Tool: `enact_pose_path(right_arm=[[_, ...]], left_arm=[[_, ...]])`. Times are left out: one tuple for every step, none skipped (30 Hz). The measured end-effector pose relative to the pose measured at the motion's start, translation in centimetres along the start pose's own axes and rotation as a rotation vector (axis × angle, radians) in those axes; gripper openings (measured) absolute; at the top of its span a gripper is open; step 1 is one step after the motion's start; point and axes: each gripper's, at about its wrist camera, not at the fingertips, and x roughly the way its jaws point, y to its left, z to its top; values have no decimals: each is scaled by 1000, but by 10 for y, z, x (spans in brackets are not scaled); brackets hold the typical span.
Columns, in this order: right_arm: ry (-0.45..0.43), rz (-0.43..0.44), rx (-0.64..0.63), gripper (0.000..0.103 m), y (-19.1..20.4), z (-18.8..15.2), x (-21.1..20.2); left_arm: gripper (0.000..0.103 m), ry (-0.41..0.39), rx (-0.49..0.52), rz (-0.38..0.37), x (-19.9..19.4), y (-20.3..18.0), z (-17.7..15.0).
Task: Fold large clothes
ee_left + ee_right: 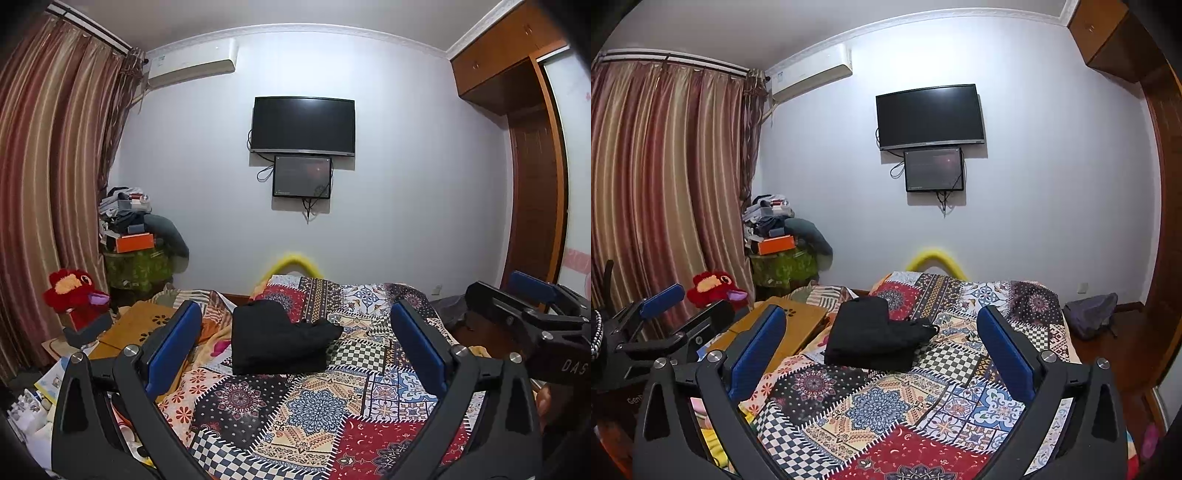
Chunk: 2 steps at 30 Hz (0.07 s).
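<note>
Folded black garment on a patchwork bedspread, seen from both wrist cameras.

The left gripper (295,332) and right gripper (882,332) hover above the near end of the bed (325,417), both released, jaws spread wide and empty. The black garment (277,339), folded into a compact stack with one loose part trailing to its right, lies near the middle of the bedspread, toward the left edge. A television (303,125) hangs on the far wall; a red plush toy (75,291) sits beside the curtain (48,166).
</note>
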Motion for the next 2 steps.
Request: enact_pose_path(right_arm=[[1,-1,-2,103,0,0,0],[3,0,-3,103,1,0,1]], left_arm=[[103,1,0,1,0,1,0],[103,1,-1,3,0,1,0]])
